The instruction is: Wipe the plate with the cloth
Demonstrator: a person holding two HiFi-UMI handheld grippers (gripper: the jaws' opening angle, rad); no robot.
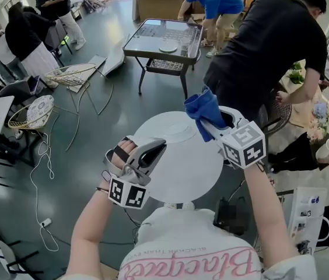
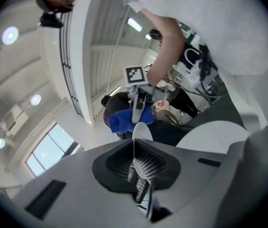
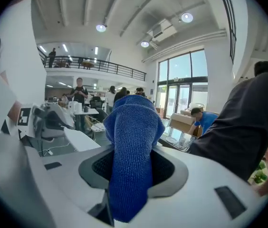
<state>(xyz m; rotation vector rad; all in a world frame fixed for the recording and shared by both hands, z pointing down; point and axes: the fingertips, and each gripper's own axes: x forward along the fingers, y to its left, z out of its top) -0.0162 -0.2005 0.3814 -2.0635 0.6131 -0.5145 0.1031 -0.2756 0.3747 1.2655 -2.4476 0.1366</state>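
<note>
Our left tool (image 1: 154, 149) is closed tight on the left rim of the white plate (image 1: 182, 168), which we hold up in the air before our chest, over the grey floor (image 1: 88, 162). Our right tool (image 1: 214, 127) grips the blue cloth (image 1: 202, 107), bunched between its jaws, at the plate's far right edge; whether the cloth touches the rim we cannot tell.

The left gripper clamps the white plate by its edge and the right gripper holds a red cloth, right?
Not quite: the cloth is blue, not red, as the right gripper view shows. The rest holds: the left gripper clamps the white plate by its edge, and the right gripper holds the cloth.
</note>
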